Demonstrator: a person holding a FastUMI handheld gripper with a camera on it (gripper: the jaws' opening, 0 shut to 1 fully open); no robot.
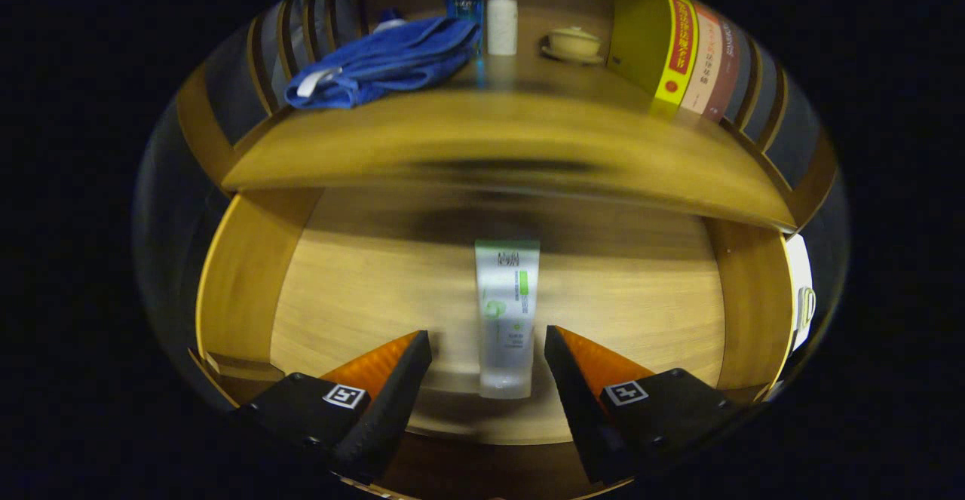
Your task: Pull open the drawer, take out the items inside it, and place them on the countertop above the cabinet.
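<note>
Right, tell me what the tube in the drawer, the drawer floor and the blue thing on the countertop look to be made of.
Tube: soft plastic, semi-gloss, apparently translucent near its lower end. It lies between the open gripper fingers, untouched.
Drawer floor: pale wood or wood-look laminate, judging by the grain lines, matte.
Blue towel: looks like plush fabric, folded in soft layers with a white tag.

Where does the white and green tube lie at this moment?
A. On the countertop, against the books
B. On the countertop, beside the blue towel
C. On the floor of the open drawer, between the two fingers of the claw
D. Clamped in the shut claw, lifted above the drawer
C: the tube lies flat on the drawer floor, its near end between the fingers of the open claw, which do not touch it.
</note>
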